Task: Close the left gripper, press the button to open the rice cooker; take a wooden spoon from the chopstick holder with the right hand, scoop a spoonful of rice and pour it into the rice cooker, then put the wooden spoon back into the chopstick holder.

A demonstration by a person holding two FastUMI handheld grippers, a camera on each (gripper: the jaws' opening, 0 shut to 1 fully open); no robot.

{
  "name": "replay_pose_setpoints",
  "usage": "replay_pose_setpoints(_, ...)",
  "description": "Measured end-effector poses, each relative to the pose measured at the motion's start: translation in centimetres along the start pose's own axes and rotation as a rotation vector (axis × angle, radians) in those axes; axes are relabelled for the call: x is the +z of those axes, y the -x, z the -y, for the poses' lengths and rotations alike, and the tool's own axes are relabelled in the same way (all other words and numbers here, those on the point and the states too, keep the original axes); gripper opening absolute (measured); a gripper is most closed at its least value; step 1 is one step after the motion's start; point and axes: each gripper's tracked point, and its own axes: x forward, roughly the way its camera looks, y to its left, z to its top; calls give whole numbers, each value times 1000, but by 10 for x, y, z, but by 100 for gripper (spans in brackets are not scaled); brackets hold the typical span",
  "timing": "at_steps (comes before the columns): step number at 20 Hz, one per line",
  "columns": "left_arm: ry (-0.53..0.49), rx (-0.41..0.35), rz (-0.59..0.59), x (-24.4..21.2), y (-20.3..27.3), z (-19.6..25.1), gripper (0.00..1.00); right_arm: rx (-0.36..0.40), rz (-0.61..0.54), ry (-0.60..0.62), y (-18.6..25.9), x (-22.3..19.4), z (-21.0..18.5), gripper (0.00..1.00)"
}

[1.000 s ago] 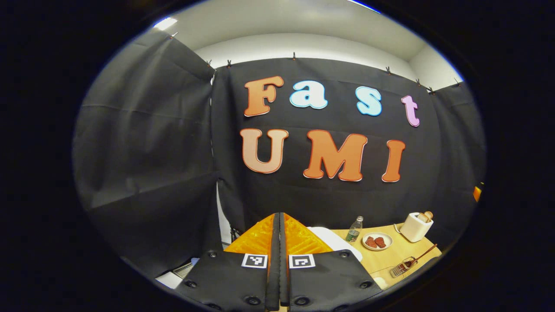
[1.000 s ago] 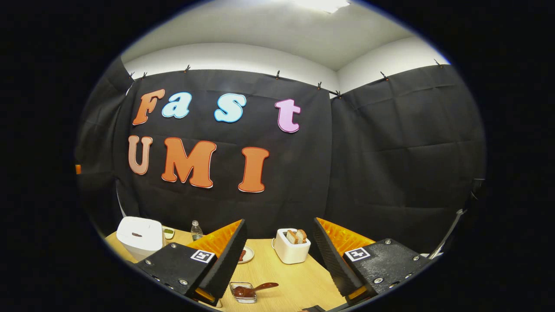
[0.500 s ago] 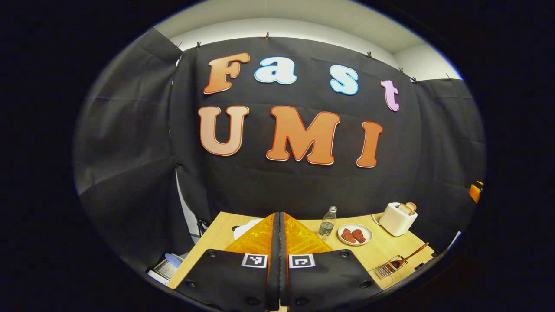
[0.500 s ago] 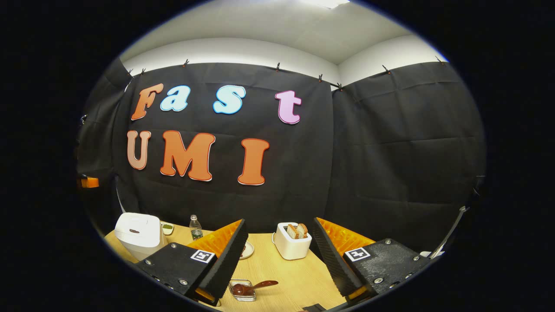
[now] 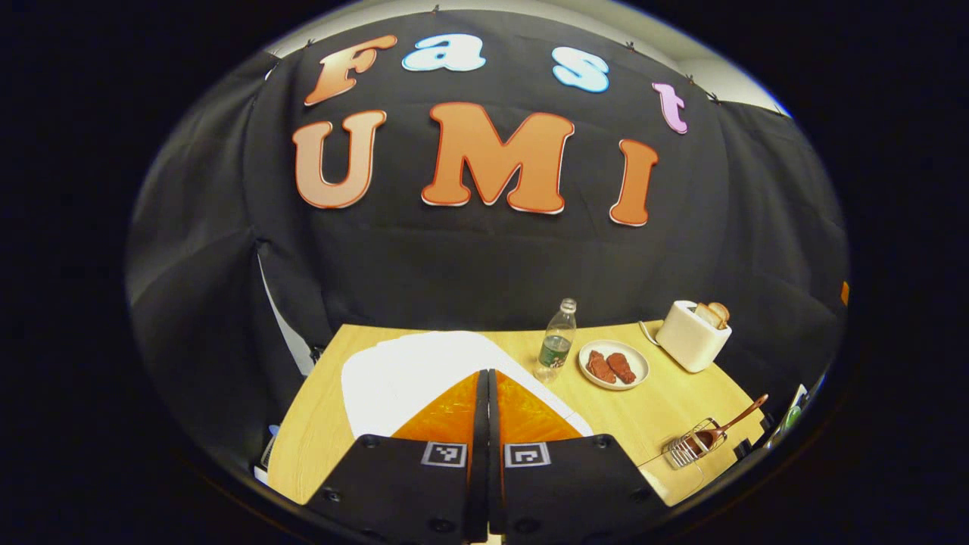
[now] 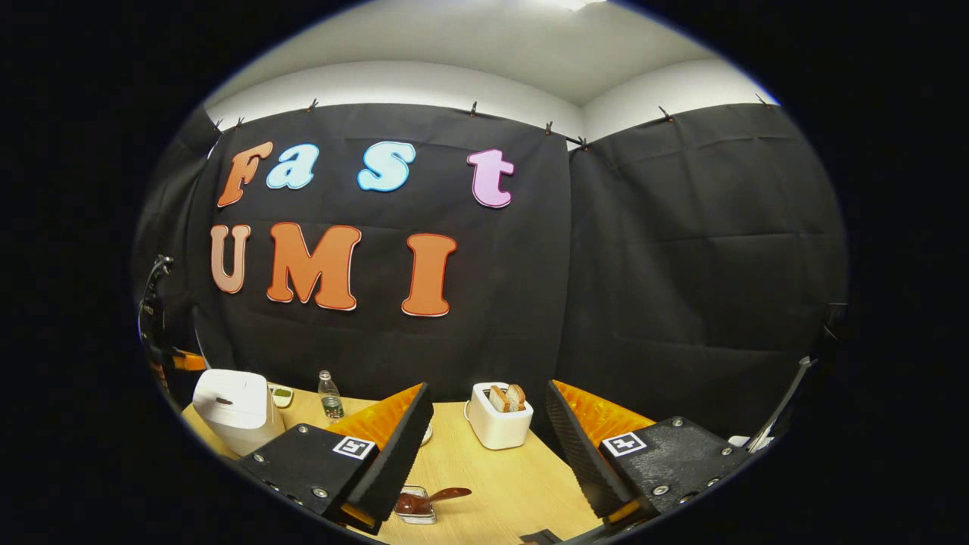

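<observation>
We held the left tool clenched over the still-closed white rice cooker at six o'clock, the right tool released, the wooden spoon unclaimed at four o'clock.

Black cloth walls hang clipped along their top edge below a white wall and ceiling; a light wooden desk stands before the cloth.
</observation>
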Motion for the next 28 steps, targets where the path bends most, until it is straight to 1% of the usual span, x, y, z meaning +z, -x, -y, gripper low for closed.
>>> replay_pose_setpoints(4,1,-7,-92,-41,-22,2,5,-5,-37,-17,-3,-12,4,93)
replay_pose_setpoints(5,4,-10,-117,-51,-25,3,5,-3,-41,-21,-4,-14,4,97)
replay_pose_setpoints(6,7,-12,-137,-58,-26,3,5,-2,-42,-22,-3,-16,3,93)
replay_pose_setpoints(8,13,-9,-171,-70,-31,1,5,-1,-47,-18,-4,-18,2,93)
replay_pose_setpoints(9,17,-8,-163,-70,-29,2,4,0,-49,-15,-4,-18,1,93)
replay_pose_setpoints(10,16,-8,-159,-67,-33,2,5,2,-49,-13,-4,-18,-1,93)
replay_pose_setpoints(11,20,-8,-186,-74,-31,2,5,3,-46,-13,-4,-16,-2,93)
replay_pose_setpoints(12,51,-5,-211,-81,-28,2,5,5,-45,-16,-4,-16,-4,93)
replay_pose_setpoints(13,77,-6,-178,-75,-30,1,5,8,-41,-22,-4,-16,-7,93)
replay_pose_setpoints(14,92,-6,-179,-76,-33,-1,4,13,-38,-29,-3,-16,-9,94)
replay_pose_setpoints(16,97,5,-168,-66,-25,-4,5,28,-48,-38,-1,-20,-14,93)
replay_pose_setpoints(18,79,26,-87,-33,-13,-8,5,29,-33,-45,4,-20,-12,94)
replay_pose_setpoints(19,64,50,-39,-14,-2,-14,5,28,-28,-50,4,-19,-13,94)
replay_pose_setpoints(20,53,66,13,7,11,-17,4,29,-29,-59,5,-22,-15,97)
replay_pose_setpoints(21,54,66,54,24,21,-18,5,34,-29,-68,6,-24,-17,93)
replay_pose_setpoints(22,63,70,86,39,37,-20,5,36,-27,-77,7,-26,-17,94)
replay_pose_setpoints(24,85,79,149,62,66,-26,4,41,-22,-94,8,-32,-19,93)
replay_pose_setpoints(25,90,79,179,70,77,-28,5,45,-24,-103,9,-36,-20,97)
replay_pose_setpoints(26,87,89,206,76,90,-32,4,51,-26,-111,9,-41,-22,97)
replay_pose_setpoints(27,79,98,226,81,104,-34,5,58,-32,-119,9,-47,-26,93)
replay_pose_setpoints(28,73,105,244,89,116,-38,4,64,-36,-126,8,-52,-28,93)
